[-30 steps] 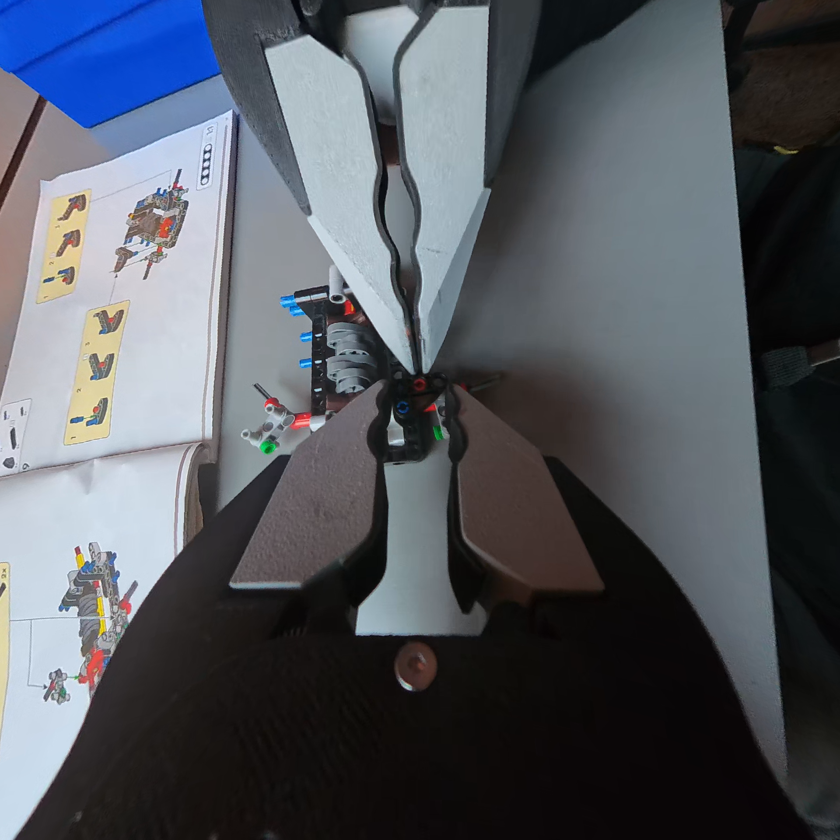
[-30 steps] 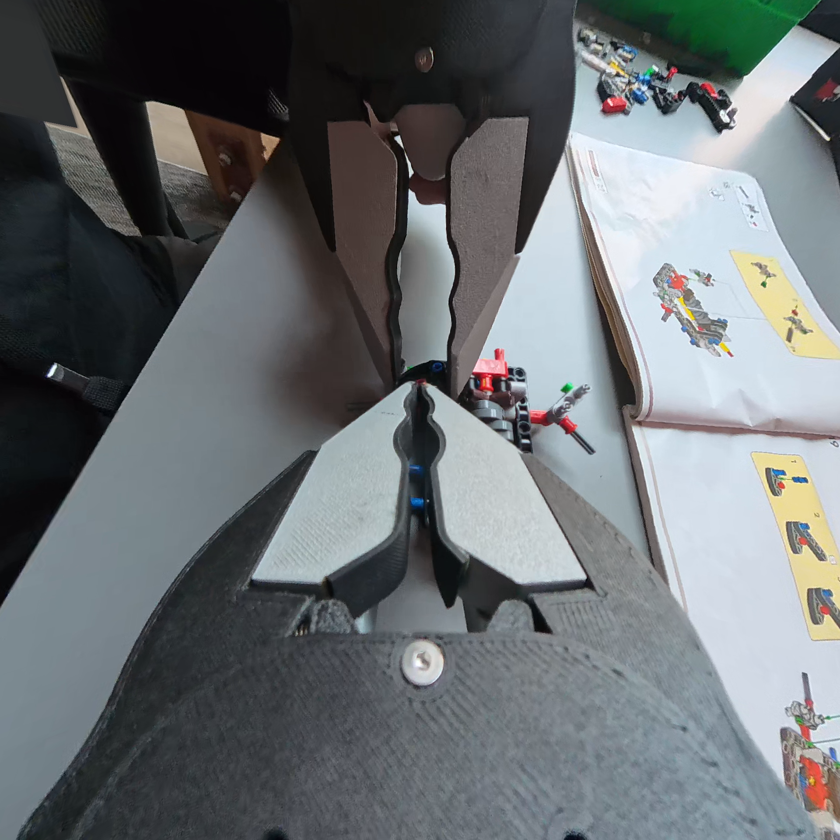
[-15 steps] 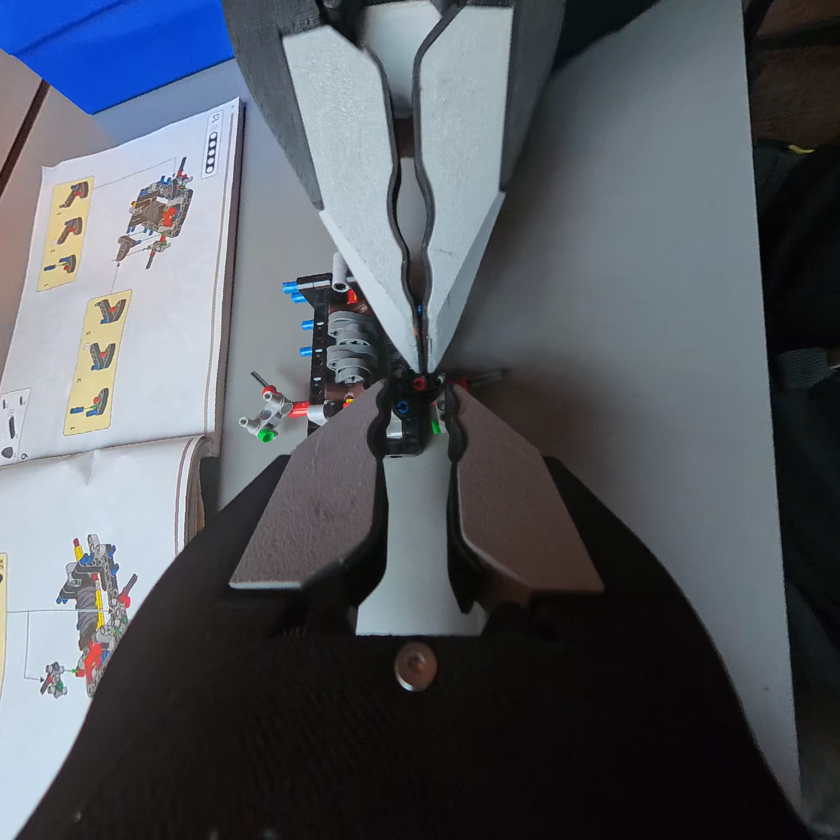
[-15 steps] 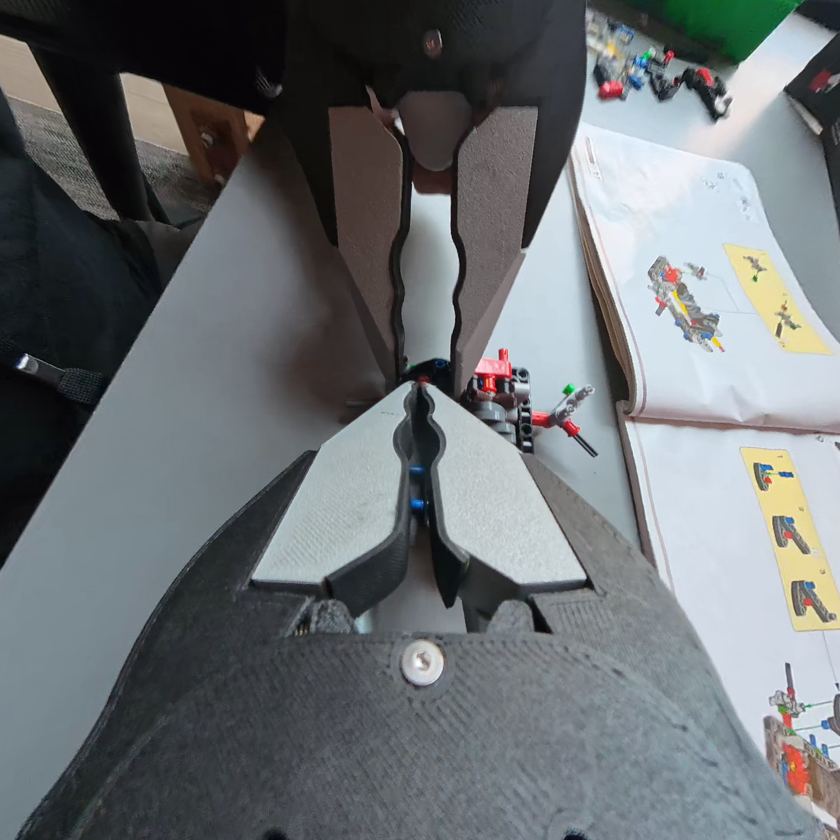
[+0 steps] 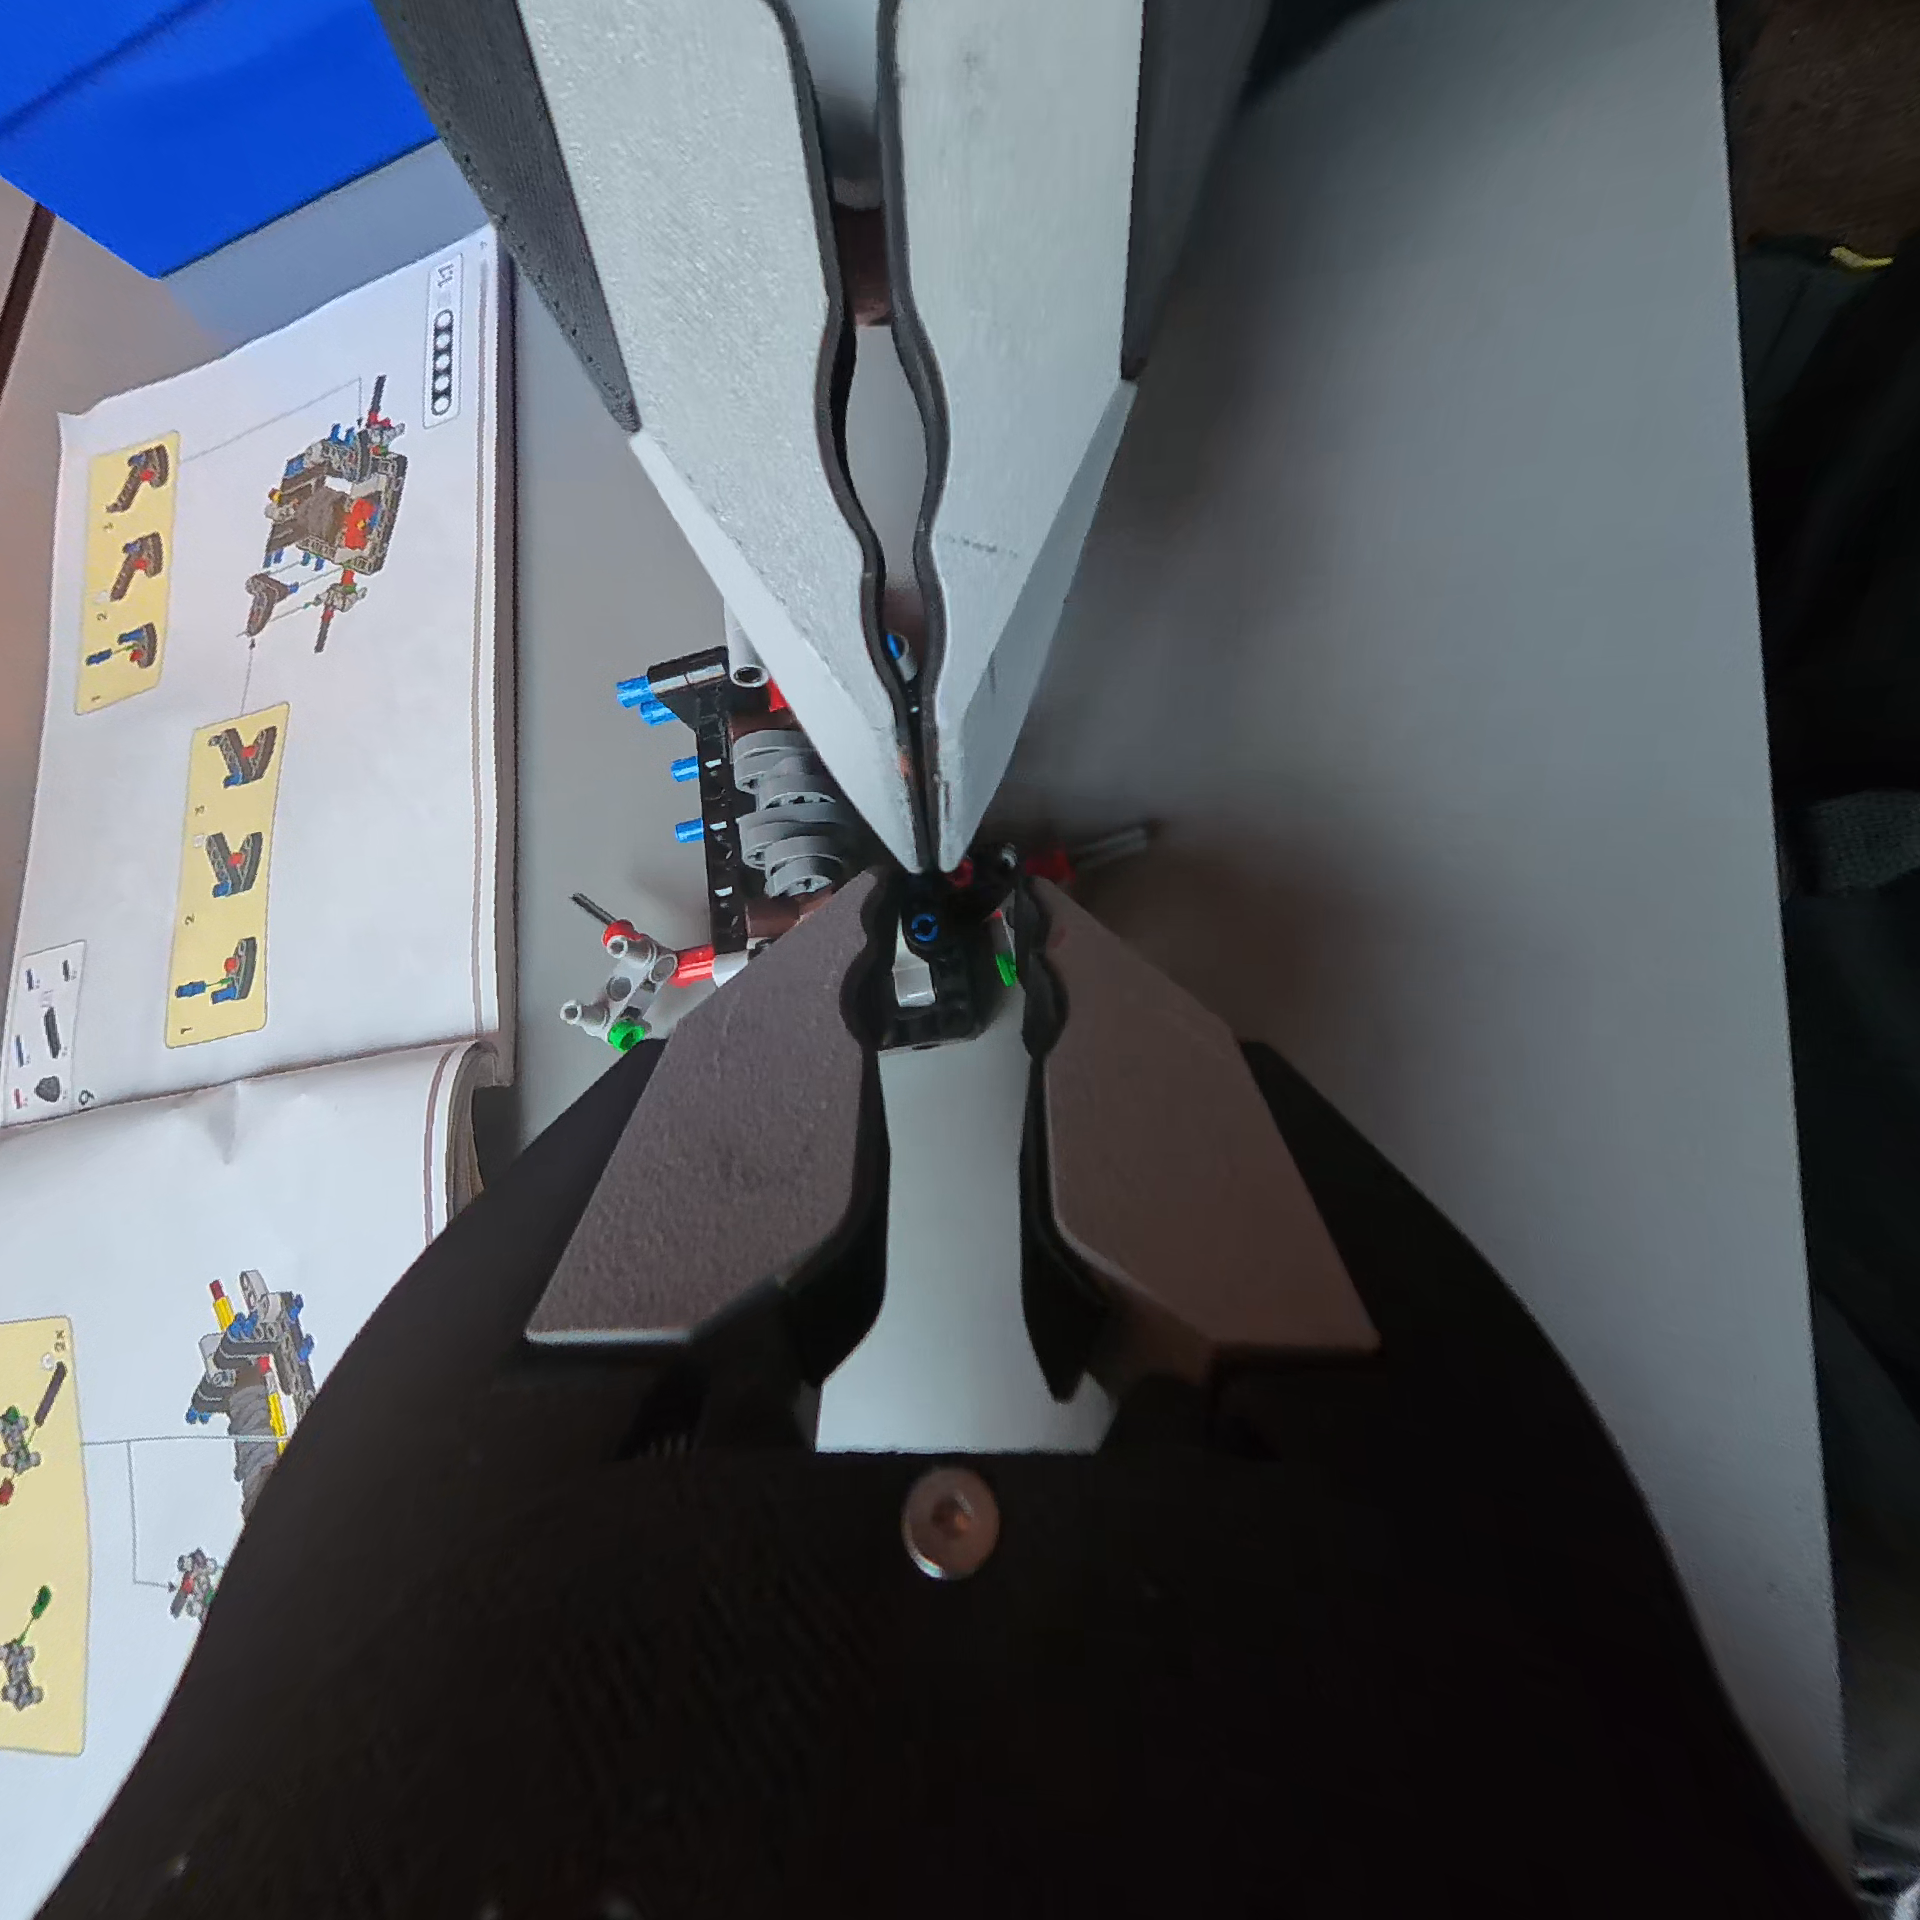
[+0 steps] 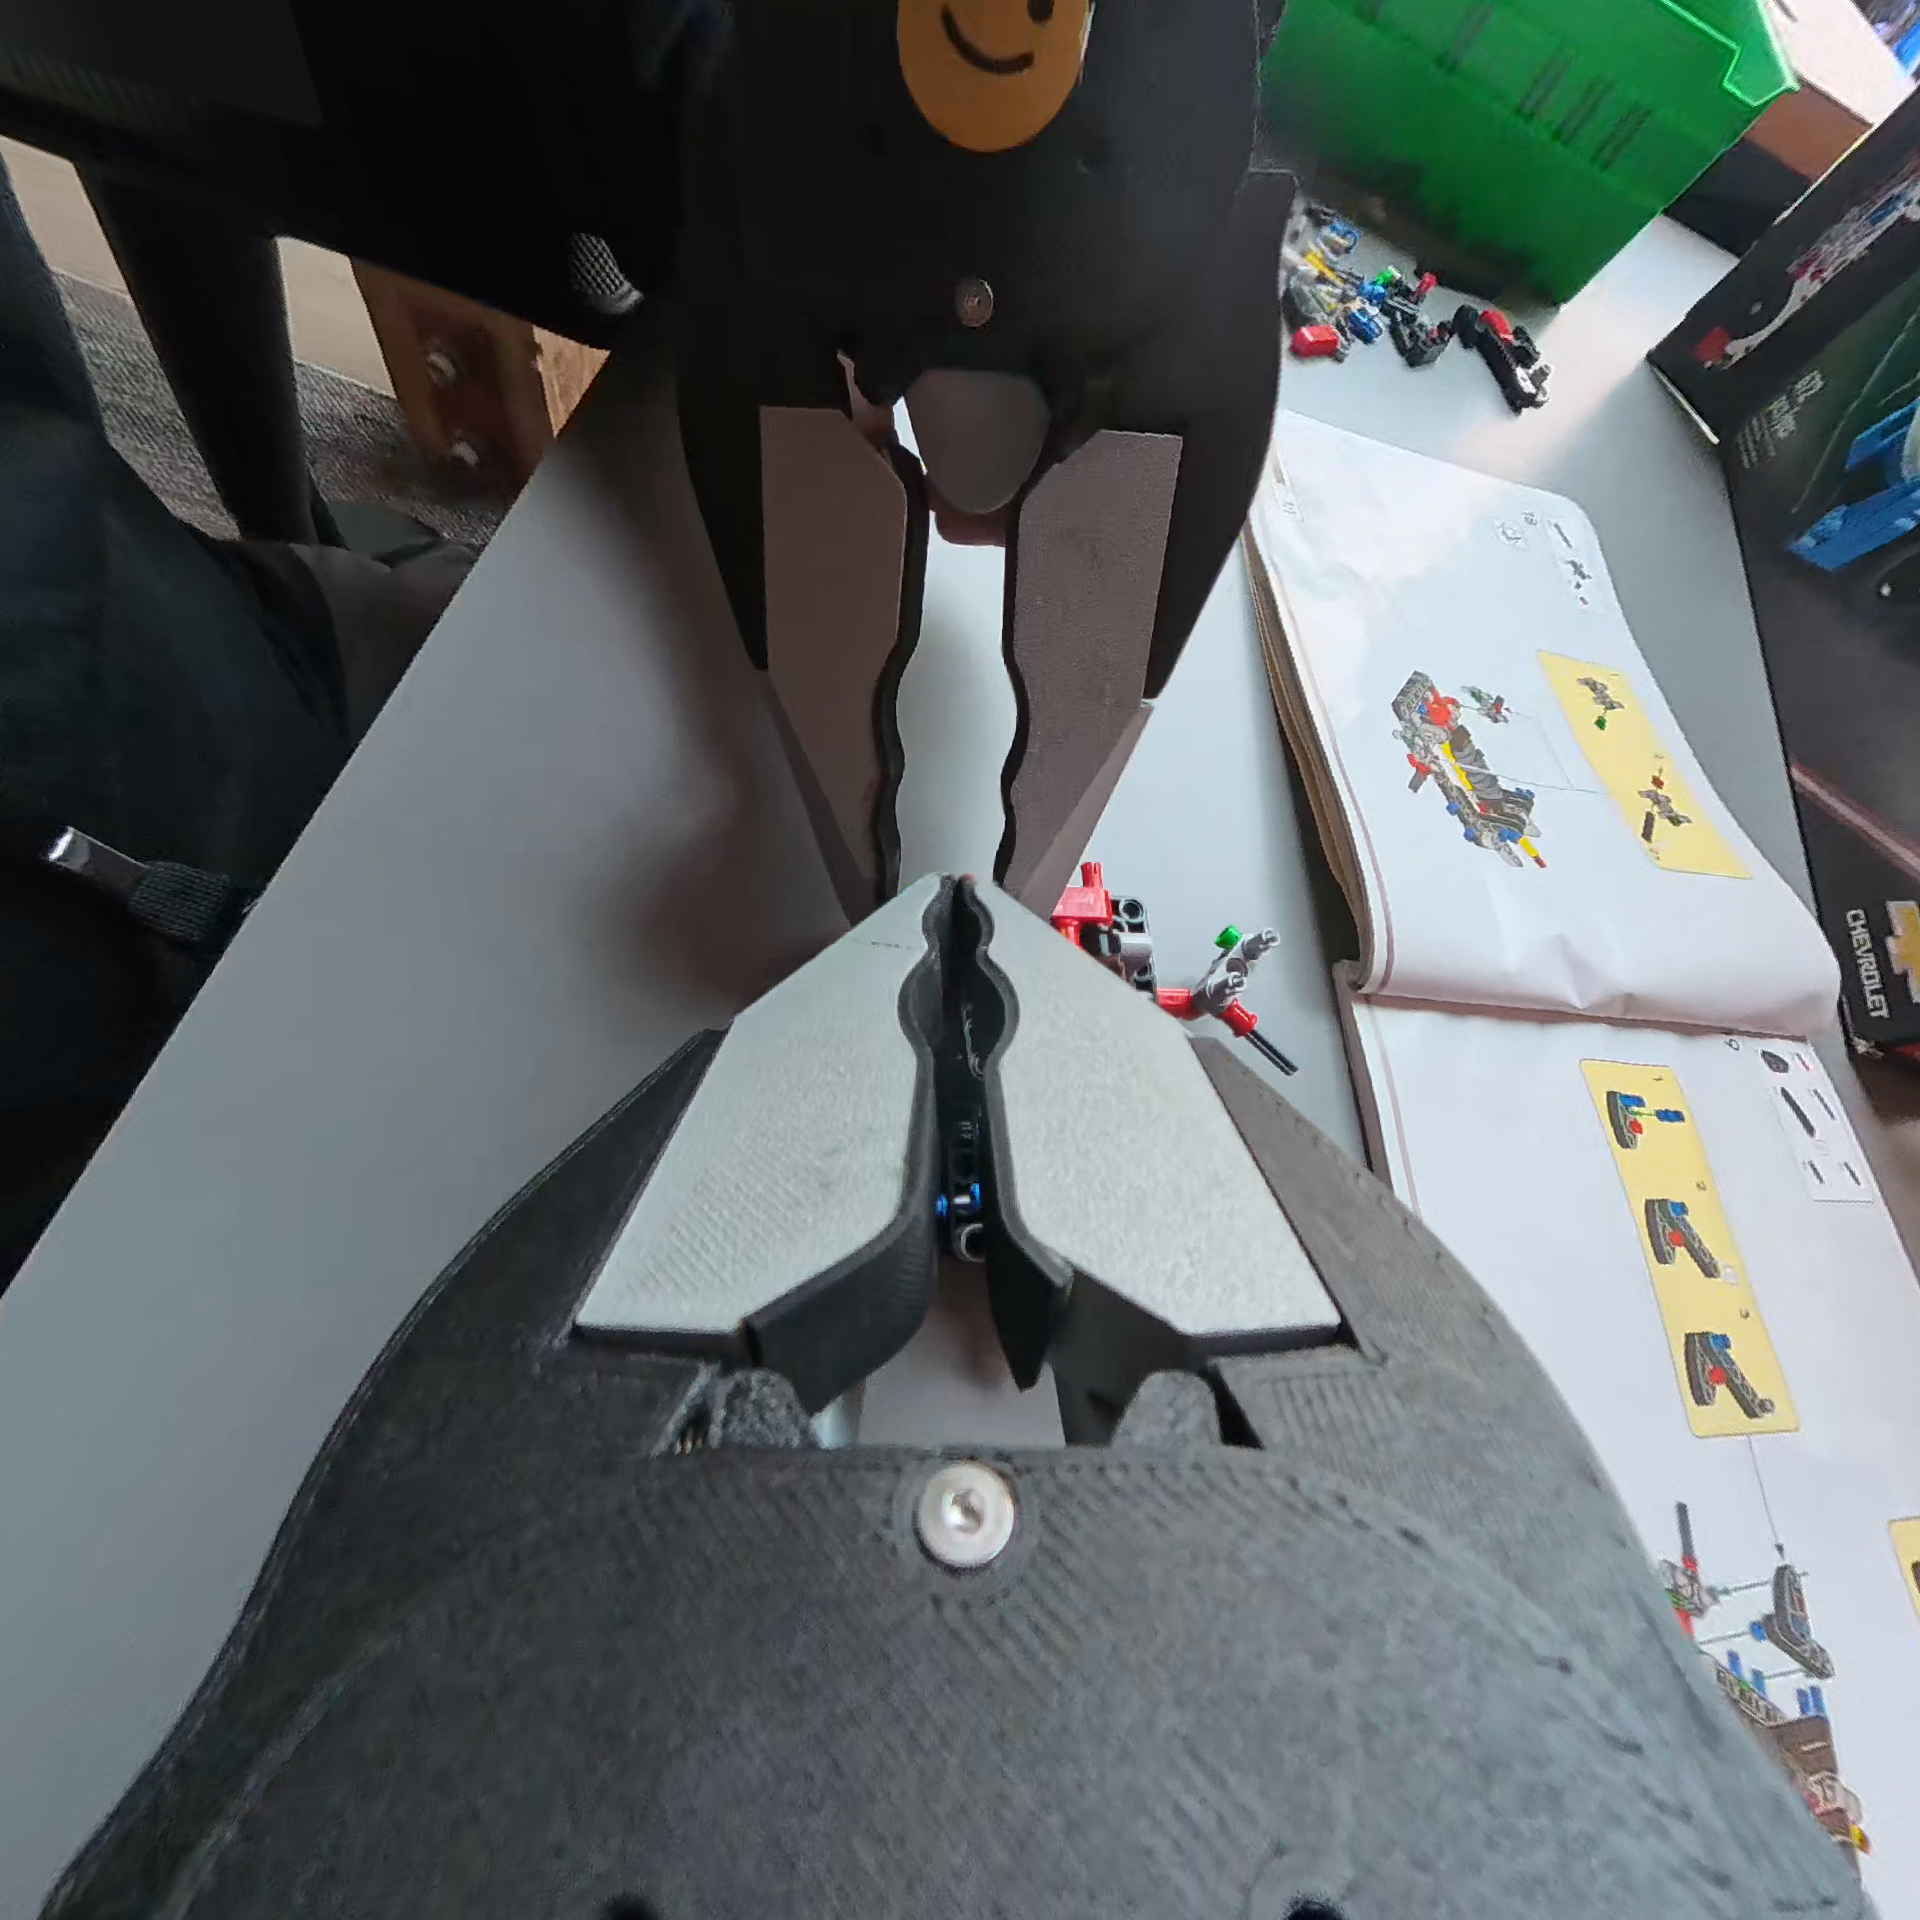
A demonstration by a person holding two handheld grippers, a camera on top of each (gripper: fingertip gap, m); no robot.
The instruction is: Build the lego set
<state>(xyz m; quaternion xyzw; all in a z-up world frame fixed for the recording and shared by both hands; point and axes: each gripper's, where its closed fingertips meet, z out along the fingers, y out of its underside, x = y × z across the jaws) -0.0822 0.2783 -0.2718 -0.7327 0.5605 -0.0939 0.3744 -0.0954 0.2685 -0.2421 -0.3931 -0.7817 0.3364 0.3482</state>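
Both claws met nose to nose over the grey tabletop (image 5: 1403,727), right at its edge. The left claw (image 5: 943,971) was pinching the end of the half-built lego assembly (image 5: 774,800), its fingers spread just wide enough to hug the black frame. The right claw (image 6: 954,894) came in from the opposite side, squeezed tight on a thin black beam (image 6: 961,1164) with blue pins, tip touching the assembly. The open instruction booklet (image 6: 1558,831) lay beside it, loose pieces (image 6: 1392,312) further back by a green bin (image 6: 1507,125).

White brand lettering on black box (image 6: 1870,977) edge; step nos. on instruction booklet (image 6: 1558,1143) pgs.
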